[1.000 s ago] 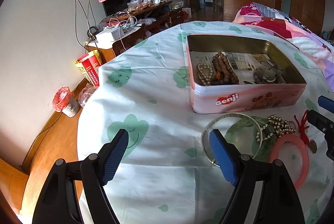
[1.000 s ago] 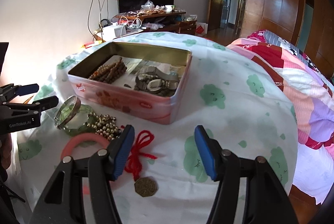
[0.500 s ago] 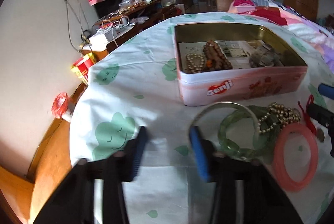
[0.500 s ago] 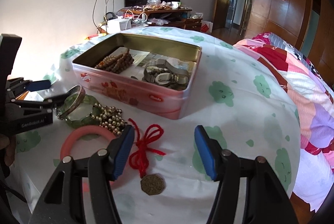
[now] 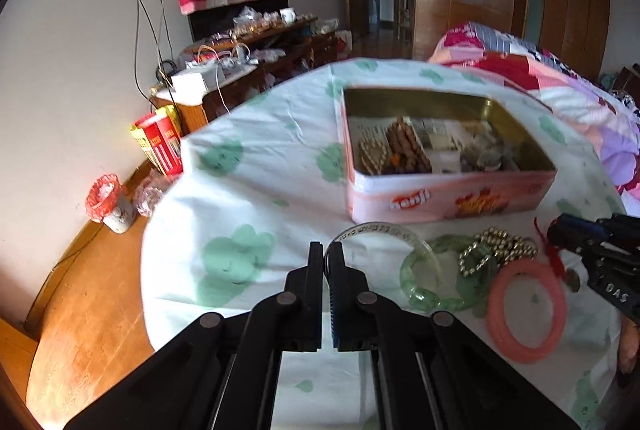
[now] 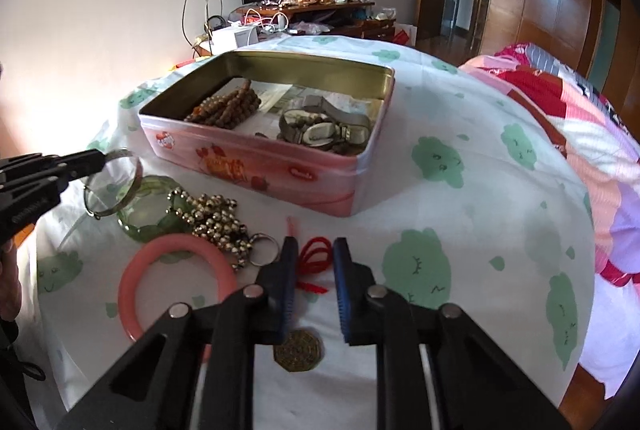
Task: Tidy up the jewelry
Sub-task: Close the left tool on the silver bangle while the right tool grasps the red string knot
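My left gripper (image 5: 325, 250) is shut on the rim of a thin silver bangle (image 5: 380, 228), and in the right wrist view that silver bangle (image 6: 136, 177) hangs tilted just above the cloth from the left gripper (image 6: 100, 157). My right gripper (image 6: 316, 250) has its jaws closing, and a looped red cord (image 6: 314, 258) with a brass coin pendant (image 6: 298, 350) fills the gap between the pads. A green bangle (image 6: 136, 226), a gold bead chain (image 6: 212, 213) and a pink bangle (image 6: 128, 286) lie between the grippers. Behind them stands the open pink tin (image 6: 260, 169), which holds beads and watches.
The round table wears a white cloth with green clouds (image 5: 240, 250) and drops to a wooden floor (image 5: 80, 310) on the left. A quilted bed (image 6: 580, 133) lies to the right. A cluttered cabinet (image 5: 240, 69) stands along the far wall.
My left gripper went from wide open to shut on the silver bangle's rim and rose a little with it. The right jaws narrowed around the red cord.
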Tool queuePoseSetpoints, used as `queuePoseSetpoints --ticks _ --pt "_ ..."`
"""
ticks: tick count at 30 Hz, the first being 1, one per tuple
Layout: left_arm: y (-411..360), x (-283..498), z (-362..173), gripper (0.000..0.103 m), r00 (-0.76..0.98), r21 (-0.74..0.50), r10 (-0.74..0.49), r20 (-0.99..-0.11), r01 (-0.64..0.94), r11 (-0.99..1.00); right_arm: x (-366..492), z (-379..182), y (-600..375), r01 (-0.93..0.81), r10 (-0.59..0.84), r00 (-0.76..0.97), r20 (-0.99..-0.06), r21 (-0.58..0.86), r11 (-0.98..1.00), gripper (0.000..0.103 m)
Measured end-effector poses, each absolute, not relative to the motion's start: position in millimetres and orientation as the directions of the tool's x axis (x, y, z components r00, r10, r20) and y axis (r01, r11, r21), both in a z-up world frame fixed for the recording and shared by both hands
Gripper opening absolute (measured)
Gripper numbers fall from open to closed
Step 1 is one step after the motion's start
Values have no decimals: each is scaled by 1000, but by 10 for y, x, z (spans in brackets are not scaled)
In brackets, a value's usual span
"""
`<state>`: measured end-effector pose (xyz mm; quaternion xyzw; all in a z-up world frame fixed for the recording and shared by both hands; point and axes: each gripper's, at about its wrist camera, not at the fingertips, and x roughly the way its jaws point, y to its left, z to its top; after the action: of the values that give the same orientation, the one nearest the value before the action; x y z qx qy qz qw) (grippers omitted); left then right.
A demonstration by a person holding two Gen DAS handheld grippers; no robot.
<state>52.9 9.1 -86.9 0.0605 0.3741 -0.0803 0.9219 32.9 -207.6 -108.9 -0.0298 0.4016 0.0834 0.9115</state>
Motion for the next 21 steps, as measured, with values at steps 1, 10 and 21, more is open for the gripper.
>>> queuePoseSetpoints --ticks 1,10,21 --pt "97 521 -838 1 712 53 -104 -694 194 979 327 -1088 -2081 -172 128 665 -736 15 985 20" --pt "10 386 -665 1 744 56 -134 -654 224 973 330 -1093 -2028 -186 120 663 -739 -7 983 20" --pt "33 338 -613 1 753 49 -139 -644 222 974 221 -1007 -2025 -191 116 715 -690 -34 981 6"
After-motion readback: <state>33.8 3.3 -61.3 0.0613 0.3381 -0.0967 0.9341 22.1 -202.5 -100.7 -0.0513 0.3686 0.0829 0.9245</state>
